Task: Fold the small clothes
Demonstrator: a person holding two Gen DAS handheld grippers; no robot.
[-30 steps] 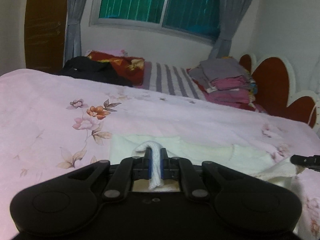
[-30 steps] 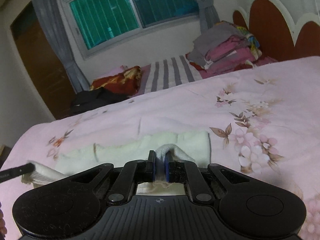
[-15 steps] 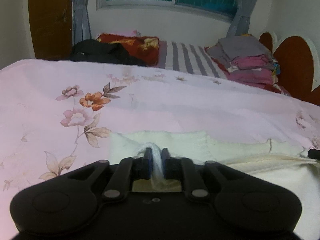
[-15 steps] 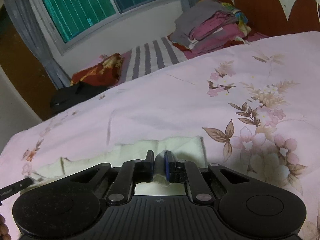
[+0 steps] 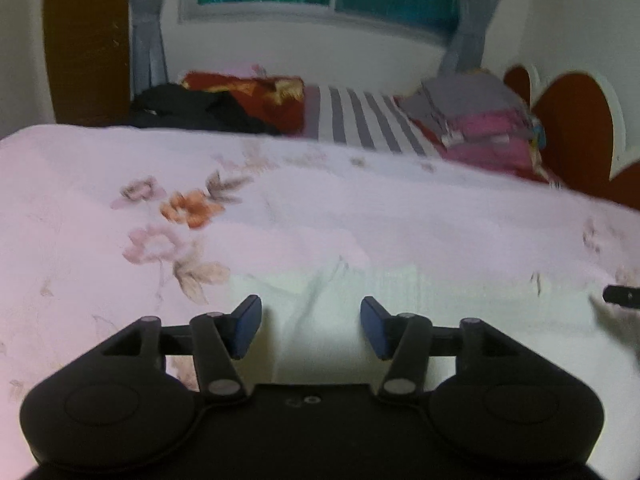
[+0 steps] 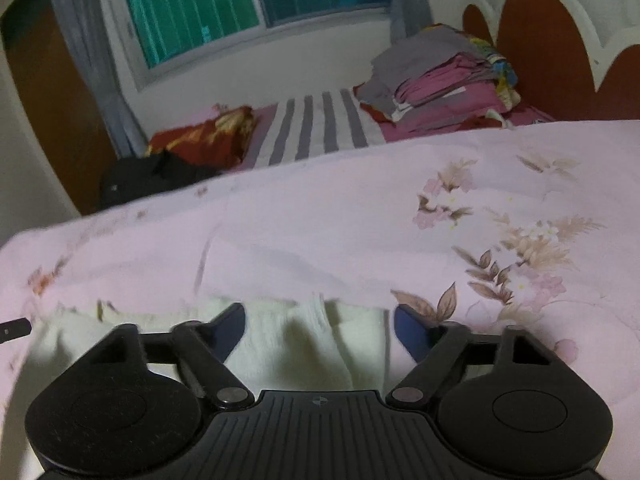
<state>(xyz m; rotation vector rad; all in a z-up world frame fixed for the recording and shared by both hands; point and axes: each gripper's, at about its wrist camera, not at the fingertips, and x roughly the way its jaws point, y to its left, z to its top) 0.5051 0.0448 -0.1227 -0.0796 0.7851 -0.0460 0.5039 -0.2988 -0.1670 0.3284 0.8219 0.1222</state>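
Note:
A small cream-white cloth (image 5: 460,312) lies flat on the pink flowered bedspread (image 5: 280,208), folded over along its near side. My left gripper (image 5: 311,326) hovers over the cloth's left end with its jaws opening and no cloth pinched between the blue pads. In the right wrist view the same cloth (image 6: 288,344) shows soft creases under my right gripper (image 6: 320,326), whose jaws are also opening, free of the fabric. The other gripper's tip shows at the picture edge in each view, right (image 5: 622,295) and left (image 6: 14,327).
Beyond the bedspread (image 6: 320,220) lie a black garment (image 5: 200,112), a red patterned pillow (image 5: 256,88), a striped sheet (image 5: 360,120) and a stack of folded grey and pink clothes (image 5: 480,120). A red and white headboard (image 6: 560,52) stands on the right.
Both grippers were shut on pinched folds of the white cloth and came down toward the bed. Now both have let go and their jaws stand apart, the cloth lying flat.

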